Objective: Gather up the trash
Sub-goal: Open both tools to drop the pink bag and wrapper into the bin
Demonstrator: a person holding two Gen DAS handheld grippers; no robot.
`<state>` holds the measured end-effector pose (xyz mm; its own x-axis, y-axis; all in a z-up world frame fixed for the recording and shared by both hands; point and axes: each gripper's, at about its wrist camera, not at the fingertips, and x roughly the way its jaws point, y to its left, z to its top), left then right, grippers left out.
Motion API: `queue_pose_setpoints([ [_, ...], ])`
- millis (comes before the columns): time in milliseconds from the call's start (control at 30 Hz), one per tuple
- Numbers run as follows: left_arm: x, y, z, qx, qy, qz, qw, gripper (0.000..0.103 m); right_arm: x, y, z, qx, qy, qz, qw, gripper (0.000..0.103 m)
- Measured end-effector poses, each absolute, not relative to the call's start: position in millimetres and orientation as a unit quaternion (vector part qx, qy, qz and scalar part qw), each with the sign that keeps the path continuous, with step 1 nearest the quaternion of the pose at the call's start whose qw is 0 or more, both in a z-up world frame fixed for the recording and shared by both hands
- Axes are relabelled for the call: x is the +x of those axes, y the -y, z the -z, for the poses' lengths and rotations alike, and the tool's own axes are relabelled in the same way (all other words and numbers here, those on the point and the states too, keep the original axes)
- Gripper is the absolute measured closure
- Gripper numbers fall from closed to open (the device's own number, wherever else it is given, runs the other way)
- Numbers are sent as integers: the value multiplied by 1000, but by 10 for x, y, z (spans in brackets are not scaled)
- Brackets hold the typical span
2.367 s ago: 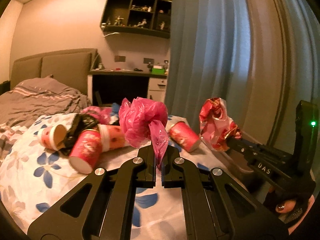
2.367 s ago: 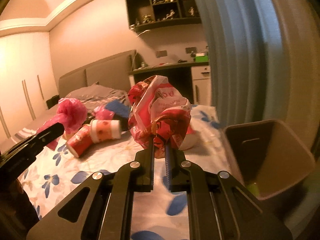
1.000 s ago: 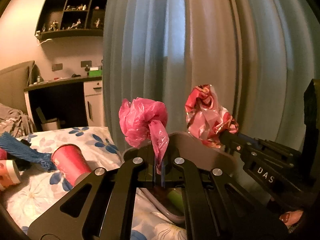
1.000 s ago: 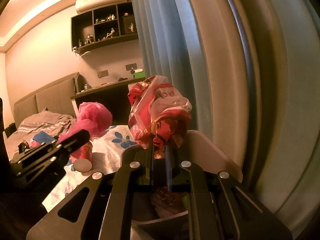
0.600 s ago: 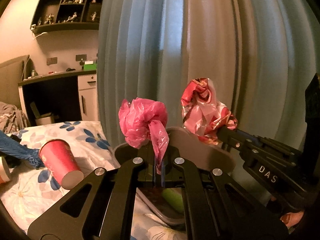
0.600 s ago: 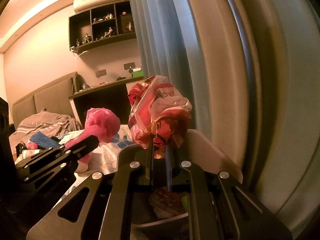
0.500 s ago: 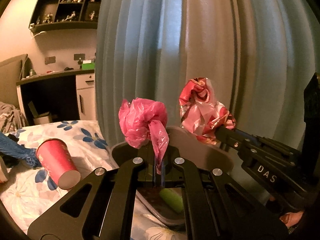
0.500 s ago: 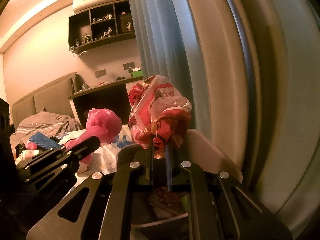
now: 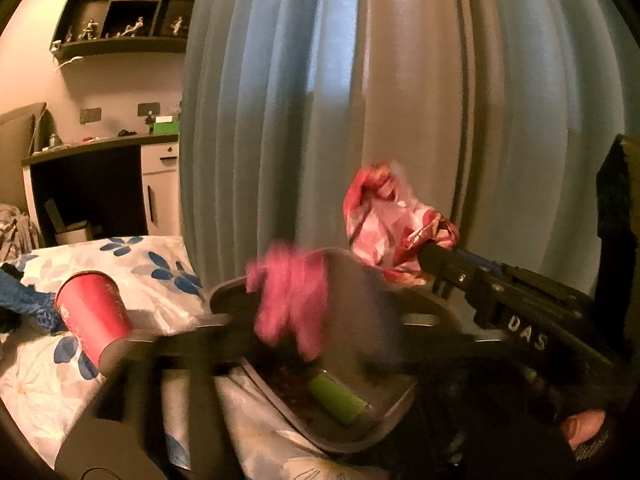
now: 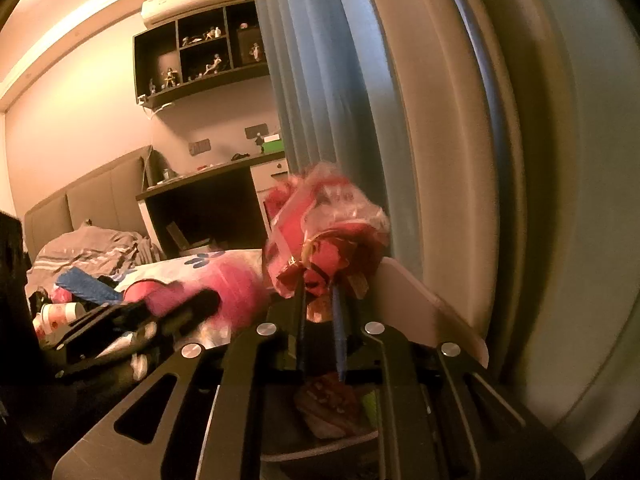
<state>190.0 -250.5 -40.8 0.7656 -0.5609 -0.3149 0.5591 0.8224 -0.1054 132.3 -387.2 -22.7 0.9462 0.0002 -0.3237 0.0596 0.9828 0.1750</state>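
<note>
Both tools hang over the bin (image 9: 404, 390) so what they carry can fall straight in. The left tool (image 9: 288, 332) is motion-blurred; I cannot tell whether it still pinches the pink bag (image 9: 290, 300), directly above the bin. The right tool (image 10: 320, 312) pinches the red wrapper (image 10: 328, 232) above the bin's far wall. 1 red cup (image 9: 92, 314) lies on the bed (image 9: 168, 268), left of the bin.

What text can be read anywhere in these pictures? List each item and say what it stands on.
"DAS": white letters on the black body of the right gripper, seen from the left wrist view.
Print on the red and white wrapper: too blurred to read.
Print on the red paper cup: too small to read.
</note>
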Motion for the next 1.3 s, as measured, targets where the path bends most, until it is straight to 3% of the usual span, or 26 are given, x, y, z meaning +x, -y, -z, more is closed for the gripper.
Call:
queue_pose_setpoints([
  [100, 1861, 2361, 428, -21, -163, 278, 947, 28, 1354, 3899, 246, 97, -164, 14, 982, 75],
  [333, 1734, 1883, 435, -56, -158, 200, 965, 6, 1328, 3865, 223, 99, -155, 13, 983, 63],
  [600, 1502, 1433, 410, -53, -154, 108, 981, 6, 1129, 3710, 144, 86, -126, 15, 988, 32],
  [767, 1357, 1132, 421, -54, -152, 67, 985, 6, 1006, 3508, 121, 72, -113, -2, 991, 26],
  [1300, 900, 58, 423, -77, -150, -46, 985, 6, 922, 2755, 226, 52, -141, -85, 985, 25],
])
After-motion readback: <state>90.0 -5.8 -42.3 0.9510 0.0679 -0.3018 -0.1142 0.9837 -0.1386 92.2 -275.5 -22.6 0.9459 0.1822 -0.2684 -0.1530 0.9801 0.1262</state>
